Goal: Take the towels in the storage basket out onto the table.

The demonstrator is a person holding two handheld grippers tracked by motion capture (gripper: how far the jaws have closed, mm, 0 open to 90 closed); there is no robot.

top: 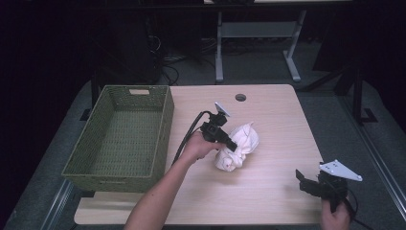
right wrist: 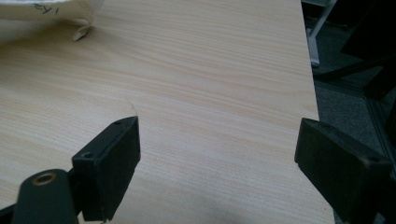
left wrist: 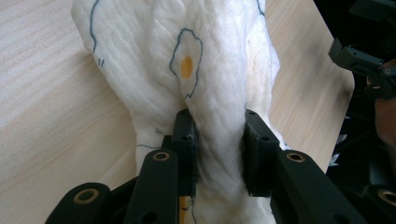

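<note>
bunching white cloth (left wrist: 205,70), left gripper (left wrist: 219,149) clamped

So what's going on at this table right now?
A person is working at a wooden table with a gripper in each hand. The left gripper is clamped on a bunched white cloth printed with fried eggs, near the middle of the table. A green woven basket sits to the left with nothing in it, and the cloth is not yet inside. The right gripper hangs with its jaws wide apart over bare tabletop near the right front edge, holding nothing.
</note>
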